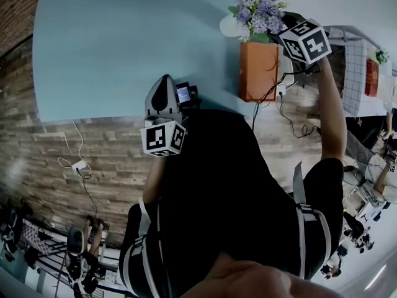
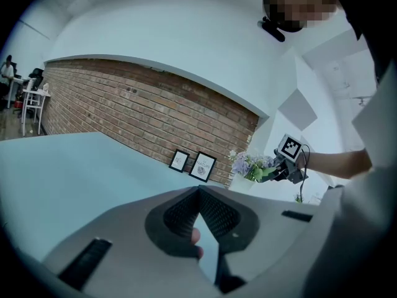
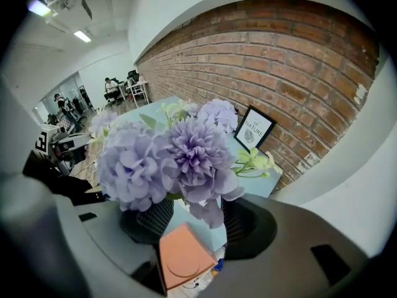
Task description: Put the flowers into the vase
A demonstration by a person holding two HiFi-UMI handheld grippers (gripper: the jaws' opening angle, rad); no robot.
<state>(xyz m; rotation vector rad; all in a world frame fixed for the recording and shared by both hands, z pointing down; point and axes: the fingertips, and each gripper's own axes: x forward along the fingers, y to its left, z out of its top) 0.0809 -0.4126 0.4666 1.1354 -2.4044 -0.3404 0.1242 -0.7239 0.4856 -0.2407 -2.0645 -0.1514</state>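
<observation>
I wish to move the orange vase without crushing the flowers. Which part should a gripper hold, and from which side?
Probably the vase, on its body below the rim, approached level from the side. Its flat, straight walls suit two jaws, and the flowers spread over the mouth, blocking a grip from above.

light blue table (image 1: pixel 111 48), brick wall (image 2: pixel 155 104), two framed pictures (image 2: pixel 195 164), white cable (image 1: pixel 79 146)

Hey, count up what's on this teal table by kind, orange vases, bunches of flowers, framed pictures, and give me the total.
Orange vase: 1
Flower bunch: 1
Framed pictures: 2
Total: 4
</observation>
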